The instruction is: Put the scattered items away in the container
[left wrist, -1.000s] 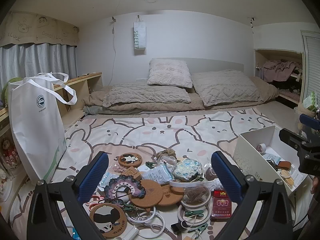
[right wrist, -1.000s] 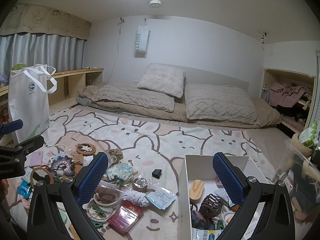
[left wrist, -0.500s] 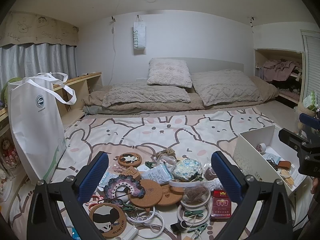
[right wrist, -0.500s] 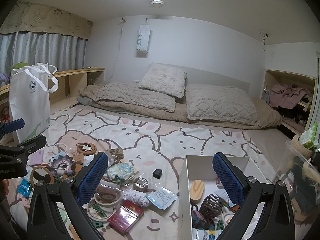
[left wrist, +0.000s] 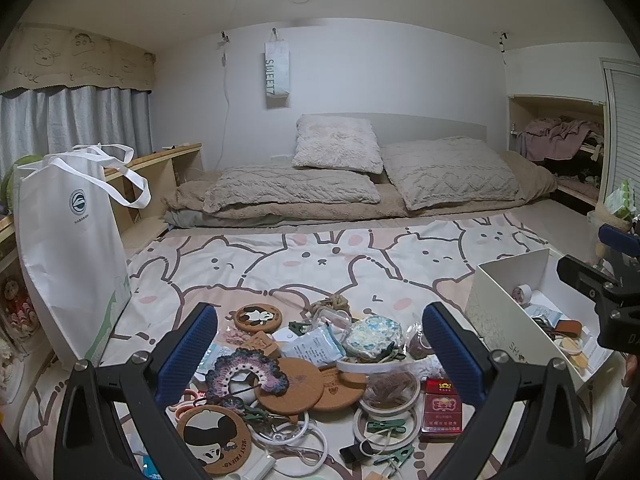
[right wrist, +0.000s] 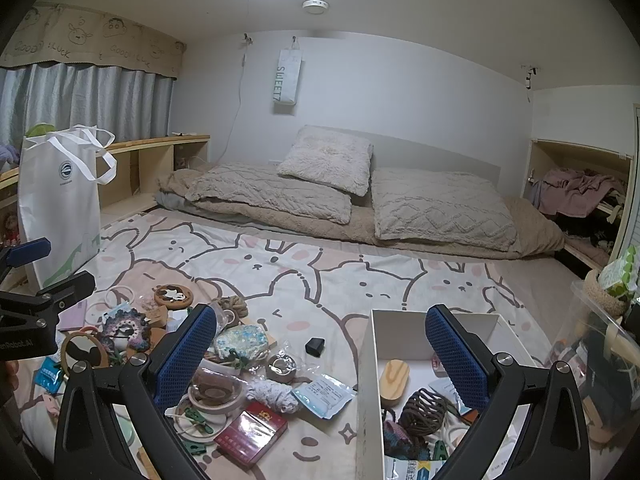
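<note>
Left wrist view: left gripper (left wrist: 320, 354) hovers with fingers wide apart and empty over the pile of scattered items (left wrist: 312, 364) on the bunny sheet (left wrist: 320, 264); the white container (left wrist: 520, 312) sits to its right, already part-filled.

Right wrist view: right gripper (right wrist: 320, 360) is also spread and empty, straddling the container (right wrist: 366, 380) wall and the red packet (right wrist: 251, 432).

Looks like a between-picks step. The next move likely calls for choosing one item, descending and closing.
</note>
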The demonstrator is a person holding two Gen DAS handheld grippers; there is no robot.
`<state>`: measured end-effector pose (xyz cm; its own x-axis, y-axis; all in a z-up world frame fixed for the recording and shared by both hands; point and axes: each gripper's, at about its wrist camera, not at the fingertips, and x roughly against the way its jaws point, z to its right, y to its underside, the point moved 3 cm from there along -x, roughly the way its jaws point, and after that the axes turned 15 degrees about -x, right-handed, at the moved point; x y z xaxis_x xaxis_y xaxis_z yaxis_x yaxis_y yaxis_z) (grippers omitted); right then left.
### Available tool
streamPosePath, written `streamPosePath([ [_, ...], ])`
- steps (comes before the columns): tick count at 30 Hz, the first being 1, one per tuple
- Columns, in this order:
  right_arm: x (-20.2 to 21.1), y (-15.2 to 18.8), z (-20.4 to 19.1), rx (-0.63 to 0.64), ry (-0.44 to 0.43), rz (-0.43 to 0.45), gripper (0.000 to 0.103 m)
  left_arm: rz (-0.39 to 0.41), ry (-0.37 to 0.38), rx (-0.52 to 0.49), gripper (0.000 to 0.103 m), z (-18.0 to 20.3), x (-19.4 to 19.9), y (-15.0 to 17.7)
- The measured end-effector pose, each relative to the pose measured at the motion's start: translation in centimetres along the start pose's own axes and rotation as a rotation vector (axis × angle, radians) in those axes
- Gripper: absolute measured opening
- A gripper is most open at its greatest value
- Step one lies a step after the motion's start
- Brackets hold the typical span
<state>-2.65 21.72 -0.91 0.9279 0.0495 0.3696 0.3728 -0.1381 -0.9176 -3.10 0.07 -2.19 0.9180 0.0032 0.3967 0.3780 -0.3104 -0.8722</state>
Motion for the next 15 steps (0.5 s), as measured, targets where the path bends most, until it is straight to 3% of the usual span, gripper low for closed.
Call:
streamPosePath([
  [15,-1.4,0.8,0.1,0.000,0.001,-0.034,0.103,-0.047,0.007,0.005,0.103,0.5,-1.9,0.9],
])
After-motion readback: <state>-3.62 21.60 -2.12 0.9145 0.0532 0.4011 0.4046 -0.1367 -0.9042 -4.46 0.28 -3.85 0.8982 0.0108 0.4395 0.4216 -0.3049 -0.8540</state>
